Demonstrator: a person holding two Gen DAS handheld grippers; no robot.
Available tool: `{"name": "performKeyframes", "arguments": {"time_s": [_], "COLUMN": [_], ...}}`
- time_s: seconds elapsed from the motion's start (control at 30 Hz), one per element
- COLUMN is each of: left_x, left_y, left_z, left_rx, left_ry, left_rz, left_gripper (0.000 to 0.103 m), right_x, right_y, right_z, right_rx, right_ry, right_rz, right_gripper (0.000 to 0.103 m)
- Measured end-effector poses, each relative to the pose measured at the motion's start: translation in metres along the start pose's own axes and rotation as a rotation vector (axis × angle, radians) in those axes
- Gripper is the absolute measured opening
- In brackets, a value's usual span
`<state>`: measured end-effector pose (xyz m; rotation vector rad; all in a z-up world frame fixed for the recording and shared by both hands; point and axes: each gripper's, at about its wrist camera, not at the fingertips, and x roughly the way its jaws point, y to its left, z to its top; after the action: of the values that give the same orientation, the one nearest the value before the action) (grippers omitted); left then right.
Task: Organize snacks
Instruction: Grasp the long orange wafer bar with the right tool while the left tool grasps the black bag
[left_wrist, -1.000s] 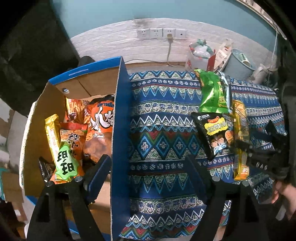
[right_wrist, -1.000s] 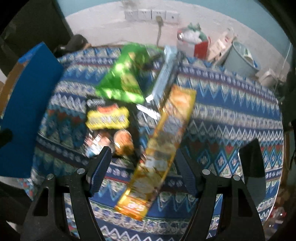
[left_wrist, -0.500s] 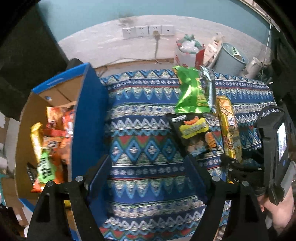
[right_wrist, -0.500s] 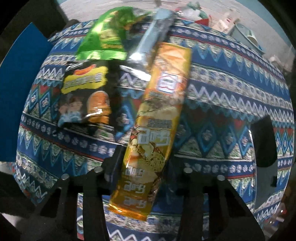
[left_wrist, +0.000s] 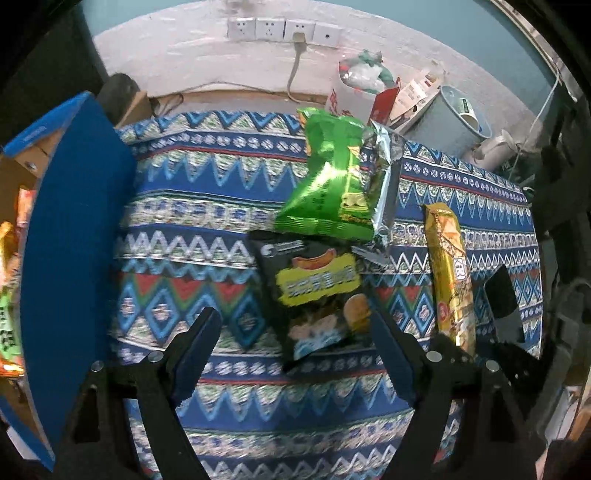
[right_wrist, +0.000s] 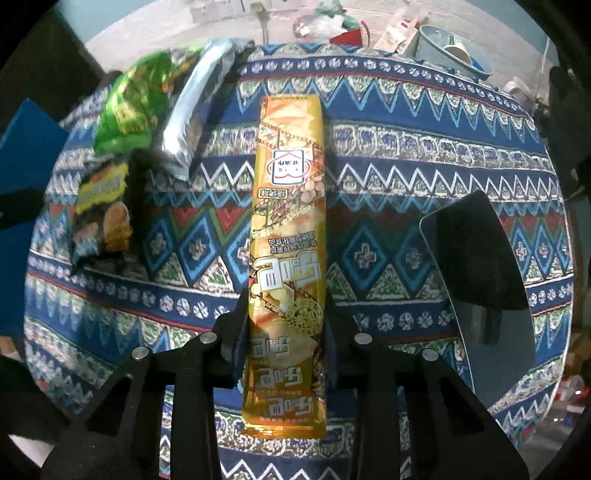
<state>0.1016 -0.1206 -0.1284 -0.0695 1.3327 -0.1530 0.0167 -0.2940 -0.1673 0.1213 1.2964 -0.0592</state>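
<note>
My right gripper (right_wrist: 286, 321) is shut on a long gold snack pack (right_wrist: 290, 229), gripping its lower part; the pack also shows in the left wrist view (left_wrist: 448, 273). My left gripper (left_wrist: 295, 336) is open and empty, its fingers on either side of a black snack bag (left_wrist: 314, 291) on the patterned tablecloth (left_wrist: 207, 229). A green snack bag (left_wrist: 332, 188) and a silver pack (left_wrist: 384, 184) lie just beyond. The blue cardboard box (left_wrist: 70, 240) with several snacks inside stands at the left.
A dark phone-like slab (right_wrist: 476, 251) lies on the cloth at the right. Behind the table are a grey bucket (left_wrist: 454, 122), a stuffed plastic bag (left_wrist: 362, 74) and wall sockets (left_wrist: 284, 29). The table's edge falls away at the right.
My right gripper closed on the gold pack and turned it straight. My left gripper swung right, away from the box, toward the black bag.
</note>
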Motion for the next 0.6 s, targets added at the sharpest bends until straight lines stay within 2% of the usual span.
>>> {"name": "performKeyframes", "arguments": {"time_s": [0.1,0.23,0.4,0.6], "left_x": [0.016,0.029,0.046,0.070], "left_y": [-0.008,-0.013,-0.019,-0.021], "left_z": [0.006,0.009,0.015,0.019], "left_rx": [-0.016,-0.067,-0.069,-0.068], "left_ry": [0.031,0.051,0.077,0.114], "left_rz": [-0.012,-0.012,0.010,0.035], "left_gripper": [0.084,0.084,0.087,0.087], "right_x": [-0.005,-0.010,-0.011,0.010], "right_y": [-0.007,-0.013,-0.016,-0.008], "right_z": [0.004,0.018,0.041,0.055], "right_rx": [0.002,-0.016,-0.019,0.003], "right_ry": [-0.010,-0.033,-0.031,-0.029], "right_rz": [0.026,0.031,0.048,0.044], "right_gripper": [0.039,0.052,0.052,0.052]}}
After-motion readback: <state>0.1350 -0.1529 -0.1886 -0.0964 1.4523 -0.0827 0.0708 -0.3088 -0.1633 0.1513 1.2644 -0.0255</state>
